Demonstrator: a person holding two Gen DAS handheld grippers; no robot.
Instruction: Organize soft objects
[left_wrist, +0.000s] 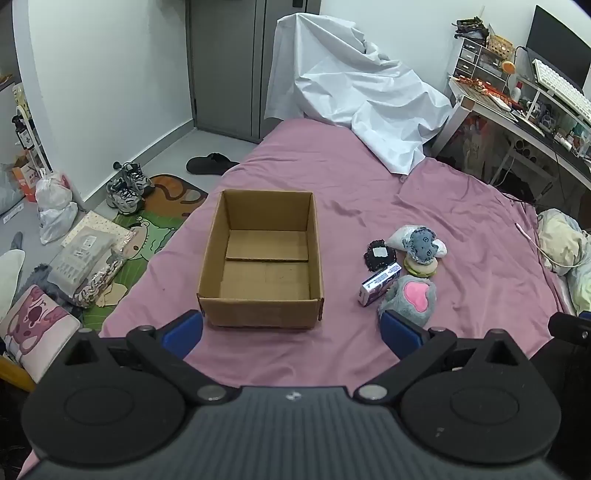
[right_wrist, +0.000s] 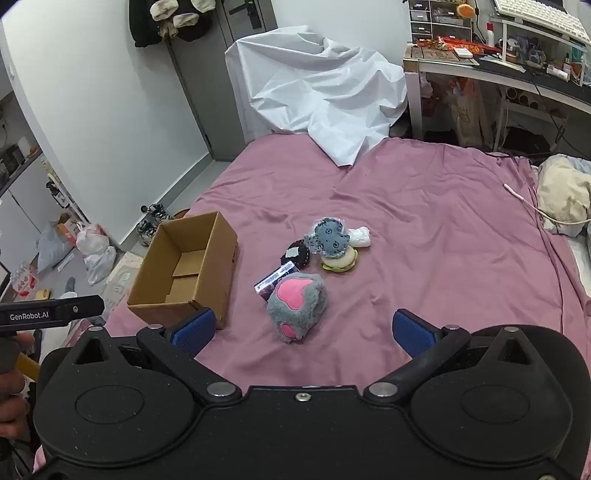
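Note:
An empty open cardboard box sits on the pink bed; it also shows in the right wrist view. To its right lies a cluster of soft things: a grey plush paw with pink pads, a purple-white packet, a black pouch, a blue-grey plush on a burger-shaped toy, and a white pouch. My left gripper is open and empty just before the box. My right gripper is open and empty just before the paw.
A crumpled white sheet covers the bed's far end. A pillow and a cable lie at the right edge. A cluttered desk stands at the right. Shoes, bags and cushions lie on the floor at the left.

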